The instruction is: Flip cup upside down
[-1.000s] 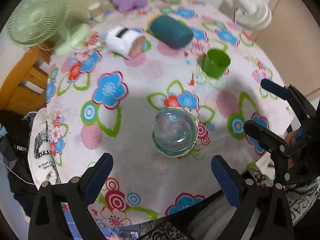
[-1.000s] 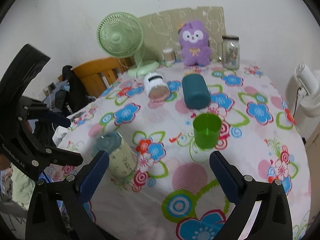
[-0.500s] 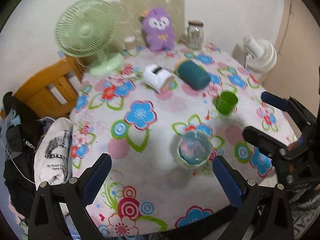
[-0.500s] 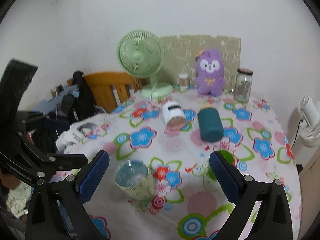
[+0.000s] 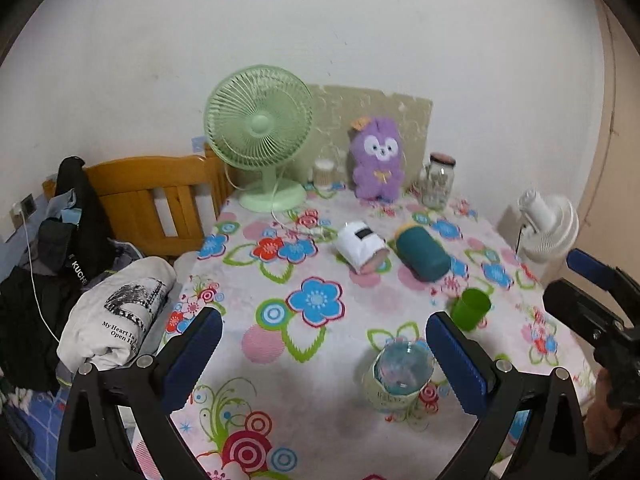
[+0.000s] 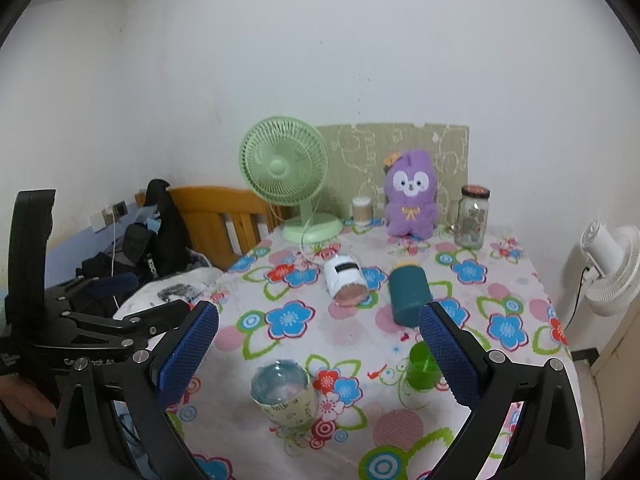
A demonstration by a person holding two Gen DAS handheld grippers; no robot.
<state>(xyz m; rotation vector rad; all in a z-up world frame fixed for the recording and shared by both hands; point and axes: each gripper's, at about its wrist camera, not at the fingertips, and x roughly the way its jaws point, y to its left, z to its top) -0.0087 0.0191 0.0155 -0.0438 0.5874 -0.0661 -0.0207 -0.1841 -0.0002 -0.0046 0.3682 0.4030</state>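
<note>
A glass cup with a pale green printed band (image 5: 398,380) stands on the flowered tablecloth near the table's front edge, its clear flat base facing up. It also shows in the right wrist view (image 6: 285,394). My left gripper (image 5: 324,354) is open and empty, above and in front of the cup. My right gripper (image 6: 319,354) is open and empty, held back from the table; the cup sits low between its fingers. The right gripper also shows at the right edge of the left wrist view (image 5: 592,300).
A small green cup (image 5: 470,309) stands upright to the right. A white cup (image 5: 362,247) and a teal cup (image 5: 422,254) lie on their sides farther back. A green fan (image 5: 260,136), purple plush (image 5: 376,158) and glass jar (image 5: 438,180) line the back. A wooden chair (image 5: 152,196) and clothes are left.
Both grippers have pulled up and back from the table, so the views now take in the wall and the whole table. The cup has stayed in place.
</note>
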